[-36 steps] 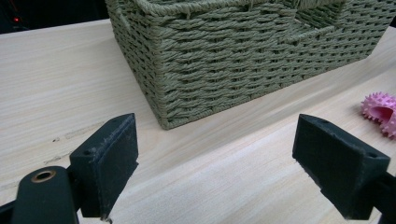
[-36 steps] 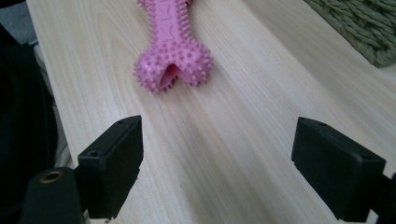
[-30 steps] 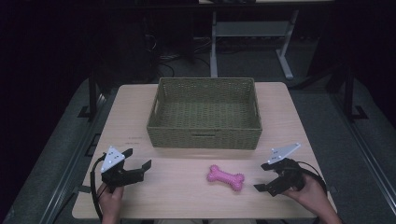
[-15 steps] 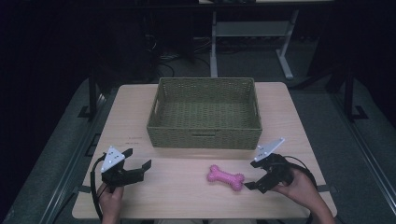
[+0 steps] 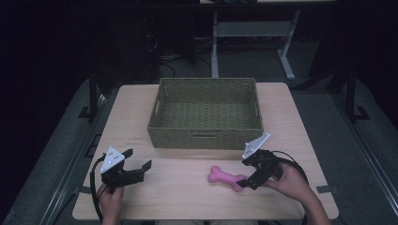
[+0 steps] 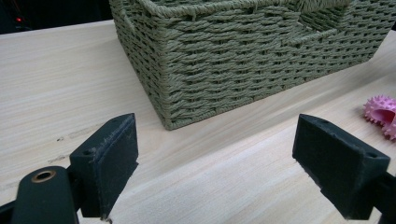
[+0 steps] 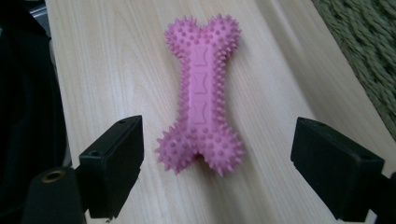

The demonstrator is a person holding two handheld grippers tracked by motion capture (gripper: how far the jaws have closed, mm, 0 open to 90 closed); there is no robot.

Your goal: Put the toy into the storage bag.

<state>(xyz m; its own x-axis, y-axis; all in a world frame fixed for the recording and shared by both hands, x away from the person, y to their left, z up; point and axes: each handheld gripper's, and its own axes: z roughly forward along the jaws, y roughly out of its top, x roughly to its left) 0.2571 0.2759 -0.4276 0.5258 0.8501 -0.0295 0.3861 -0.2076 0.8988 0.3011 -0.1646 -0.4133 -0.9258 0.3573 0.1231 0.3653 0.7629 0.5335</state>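
Note:
A pink spiky toy bone (image 5: 225,177) (image 7: 201,91) lies flat on the wooden table (image 5: 187,197), in front of a green woven basket (image 5: 206,112) (image 6: 243,51). My right gripper (image 5: 246,177) (image 7: 217,172) is open, its jaws standing either side of the bone's near end without touching it. My left gripper (image 5: 137,164) (image 6: 215,172) rests open near the table's front left, aimed at the basket's near corner, with nothing between its jaws. The tip of the pink bone (image 6: 382,114) peeks in at the right edge of the left gripper view.
The basket looks empty and stands in the middle of the table toward the back. Dark floor, cables and a white desk frame (image 5: 253,33) lie beyond the table. The table's front edge runs close to both hands.
My right gripper has moved left toward the bone and now straddles its near end. The left gripper and the bone have stayed put.

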